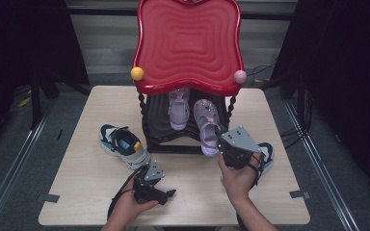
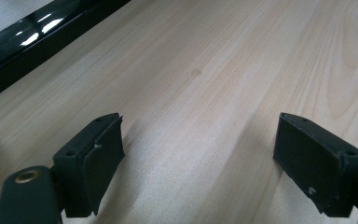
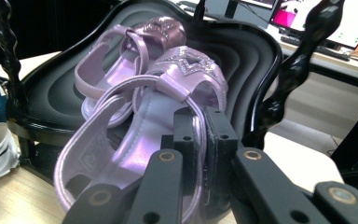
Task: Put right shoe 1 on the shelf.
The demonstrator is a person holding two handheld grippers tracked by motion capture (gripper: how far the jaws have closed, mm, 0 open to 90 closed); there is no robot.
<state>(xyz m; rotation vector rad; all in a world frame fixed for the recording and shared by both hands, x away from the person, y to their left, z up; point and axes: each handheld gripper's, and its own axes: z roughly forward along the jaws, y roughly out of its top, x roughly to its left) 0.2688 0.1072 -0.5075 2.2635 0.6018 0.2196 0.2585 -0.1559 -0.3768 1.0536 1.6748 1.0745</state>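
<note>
On the desk [image 1: 77, 192], one blue sneaker [image 1: 124, 145] waits unshelved. My left tongs [image 1: 166, 194] rest apart, empty. One lilac sandal [image 1: 178, 109] sits on the rack's black shelf [image 3: 65, 100]. My right tongs [image 3: 204, 135] clamp the second sandal's [image 3: 135, 144] side strap at the shelf edge; placement is unfinished.

Shoes around a two-tier stand on a table

The stand [image 1: 188, 139] sits at the table's [image 1: 86, 202] far middle; two sandals lie on its lower shelf, one [image 1: 178, 108] left and farther in, the other [image 1: 207, 127] right, its heel over the near edge (right gripper [image 1: 231, 151] there). A sneaker [image 1: 124, 146] lies left of the stand, another [image 1: 266, 155] right; the left gripper [image 1: 166, 195] rests near, between them.
</note>
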